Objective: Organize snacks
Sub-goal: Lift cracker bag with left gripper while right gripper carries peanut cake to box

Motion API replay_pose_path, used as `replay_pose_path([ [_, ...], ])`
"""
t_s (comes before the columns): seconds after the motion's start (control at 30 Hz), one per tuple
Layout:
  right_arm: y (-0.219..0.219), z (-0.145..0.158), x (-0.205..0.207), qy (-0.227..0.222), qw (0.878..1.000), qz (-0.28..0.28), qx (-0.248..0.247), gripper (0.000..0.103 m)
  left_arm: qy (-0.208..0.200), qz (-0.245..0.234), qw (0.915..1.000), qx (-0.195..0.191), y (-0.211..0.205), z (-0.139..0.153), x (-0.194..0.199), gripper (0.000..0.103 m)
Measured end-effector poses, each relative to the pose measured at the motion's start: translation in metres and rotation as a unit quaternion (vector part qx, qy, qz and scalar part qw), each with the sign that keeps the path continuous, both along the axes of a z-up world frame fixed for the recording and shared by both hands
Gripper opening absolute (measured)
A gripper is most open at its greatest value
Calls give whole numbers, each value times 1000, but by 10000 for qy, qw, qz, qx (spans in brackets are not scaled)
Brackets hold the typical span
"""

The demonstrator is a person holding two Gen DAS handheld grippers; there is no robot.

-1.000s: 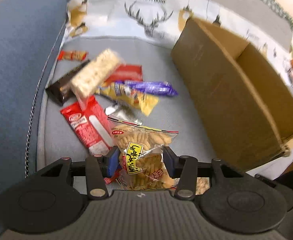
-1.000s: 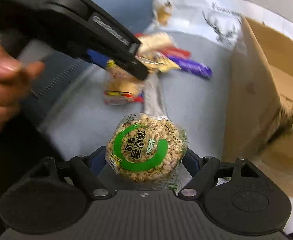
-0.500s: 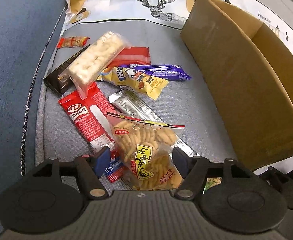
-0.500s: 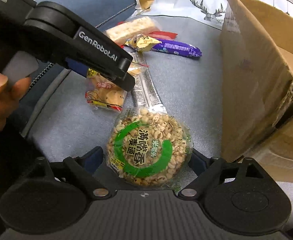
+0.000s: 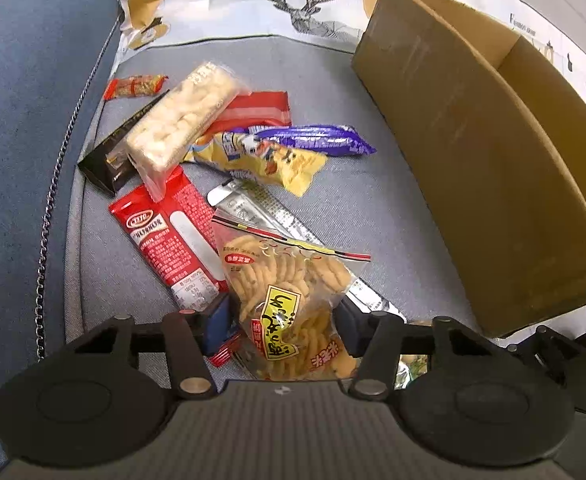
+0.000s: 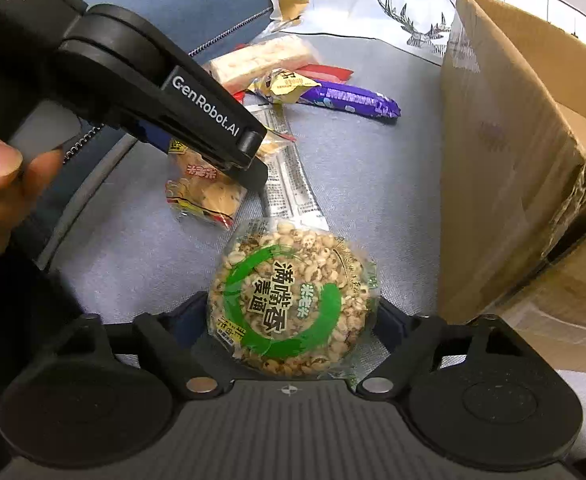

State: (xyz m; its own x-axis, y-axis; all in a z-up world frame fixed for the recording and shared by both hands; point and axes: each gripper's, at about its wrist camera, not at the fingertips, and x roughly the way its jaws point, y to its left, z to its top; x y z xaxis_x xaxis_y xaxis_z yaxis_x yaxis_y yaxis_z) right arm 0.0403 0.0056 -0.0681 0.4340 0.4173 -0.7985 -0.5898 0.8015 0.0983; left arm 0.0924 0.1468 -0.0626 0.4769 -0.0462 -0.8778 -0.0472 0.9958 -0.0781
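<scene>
Left tongs (image 5: 285,320) have just been closing on the light, crinkly cracker bag (image 5: 289,300); right tongs (image 6: 293,316) likewise flank the brittle, slippery puffed-grain cake (image 6: 291,296), both at the sofa seat's near edge.

Both grippers are matte black plastic with ribbed tops, round discs at each side, and silver screws at the finger pivots. The left gripper (image 6: 249,168) bears white "GenRobot.AI" lettering along its arm, and blue pads line the fingers (image 5: 217,326) inside.
</scene>
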Motion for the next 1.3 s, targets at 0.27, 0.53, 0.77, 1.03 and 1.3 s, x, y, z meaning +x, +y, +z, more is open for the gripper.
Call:
replay_pose_path([
  [0.27,-10,17,-20,-479,9988,27,52,82,-842,7,9965,-17,1,29,-27,57],
  [0.53,-34,58,-43,-1122,9921,-8,557,82,-1997,484,9774,-496,14,62,-65,57],
  [0.77,-56,90,-55,-1942,9769,-57,890,82,-2197,463,9737,-390,6,70,-67,57],
  [1.03,-107,134,-18,-2256,9613,-751,1389,82,-2378,297,9702,-355,-8,76,-65,57],
  [1.3,-183,167,61,-2744,9394,-1592,1297,82,-2432,255,9692,-291,-24,89,-58,57],
])
